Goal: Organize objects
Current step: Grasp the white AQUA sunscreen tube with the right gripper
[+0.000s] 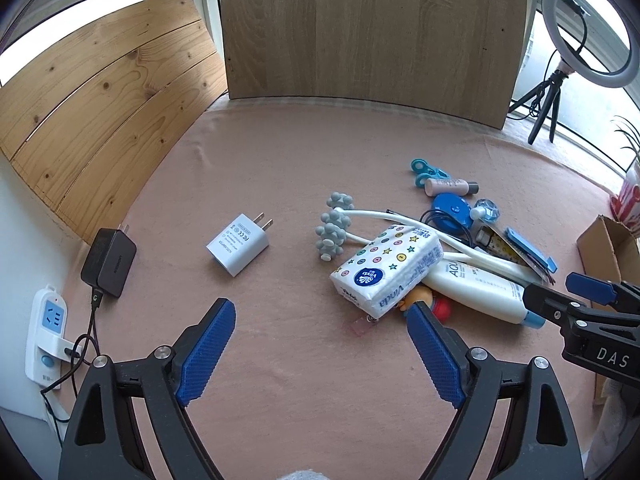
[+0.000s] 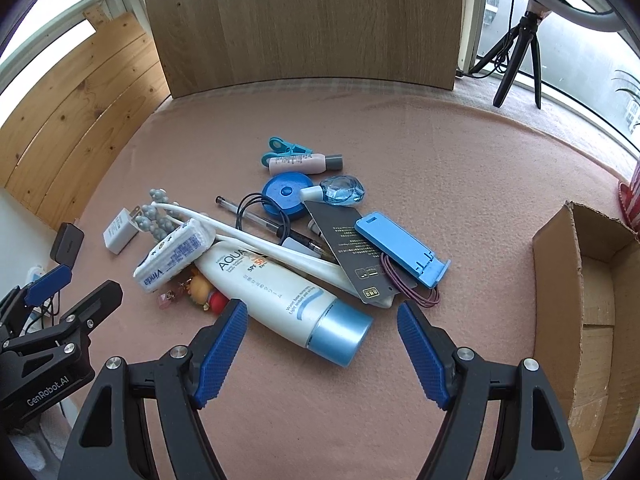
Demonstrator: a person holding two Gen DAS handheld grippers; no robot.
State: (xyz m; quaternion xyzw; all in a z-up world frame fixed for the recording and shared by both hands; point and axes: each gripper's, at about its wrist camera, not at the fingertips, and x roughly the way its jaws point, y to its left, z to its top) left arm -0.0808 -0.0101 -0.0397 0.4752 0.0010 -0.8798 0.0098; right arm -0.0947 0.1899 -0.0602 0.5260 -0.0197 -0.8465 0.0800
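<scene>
A heap of small items lies on the pink cloth. It includes a Vinda tissue pack (image 1: 387, 270), a white sunscreen tube (image 2: 280, 292) with a blue cap, a grey-headed massage roller (image 1: 334, 226), a blue phone stand (image 2: 400, 244) and a blue tape measure (image 2: 286, 194). A white plug adapter (image 1: 239, 249) lies apart to the left of the heap, and a black charger (image 1: 109, 262) lies further left. My left gripper (image 1: 320, 312) is open over bare cloth between adapter and heap. My right gripper (image 2: 320, 310) is open, and the tube's cap shows between its fingers, untouched.
An open cardboard box (image 2: 580, 280) stands at the right. A white power strip (image 1: 46, 332) with cables hangs at the left edge. Wooden boards (image 1: 360, 28) wall the back and left. A ring light on a tripod (image 2: 520, 52) stands at the back right.
</scene>
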